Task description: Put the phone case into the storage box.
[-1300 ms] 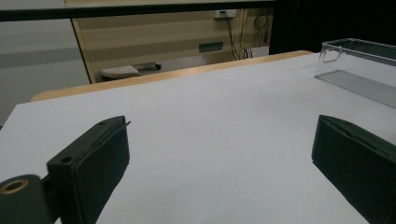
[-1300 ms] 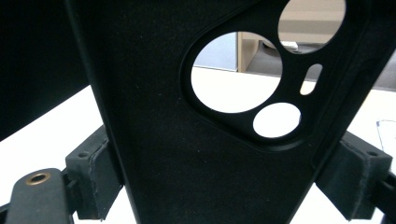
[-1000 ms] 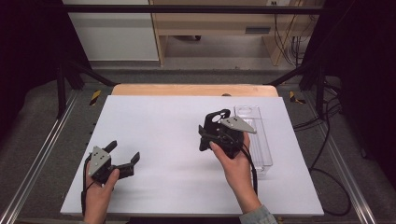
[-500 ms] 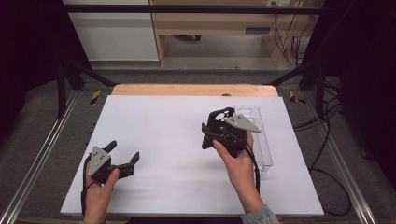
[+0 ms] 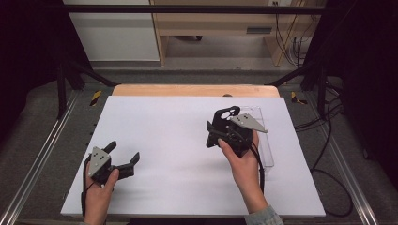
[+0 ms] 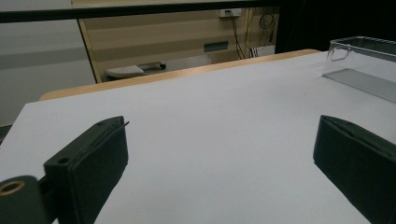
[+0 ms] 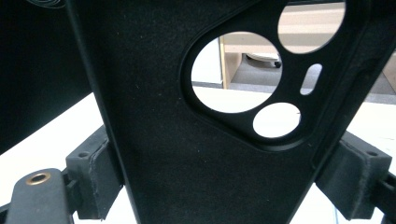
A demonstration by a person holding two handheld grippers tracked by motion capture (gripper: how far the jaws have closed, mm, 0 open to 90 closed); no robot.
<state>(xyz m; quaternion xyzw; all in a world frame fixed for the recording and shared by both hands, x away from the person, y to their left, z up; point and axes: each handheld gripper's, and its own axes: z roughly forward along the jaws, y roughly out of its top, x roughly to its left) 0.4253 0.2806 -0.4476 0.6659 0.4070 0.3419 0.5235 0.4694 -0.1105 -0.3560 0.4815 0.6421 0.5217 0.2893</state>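
Note:
A black phone case (image 5: 224,121) with round camera cutouts is held upright above the right half of the white table (image 5: 164,126). My right gripper (image 5: 223,135) is shut on it. In the right gripper view the case (image 7: 187,140) stands close between the two jaws, and my right gripper (image 7: 229,175) clamps its lower edges. My left gripper (image 5: 124,152) rests open near the table's front left, held by a hand. Nothing lies between its jaws in the left gripper view, where my left gripper (image 6: 219,154) faces bare white surface.
A clear plastic tray (image 5: 265,140) lies along the table's right side, just behind the right hand; the same tray (image 6: 364,65) appears far right in the left gripper view. A wooden edge (image 5: 195,90) borders the table's far side. Metal rails flank the table.
The right gripper with the phone case has drifted slightly to the right, toward the clear tray. The left gripper has stayed where it was.

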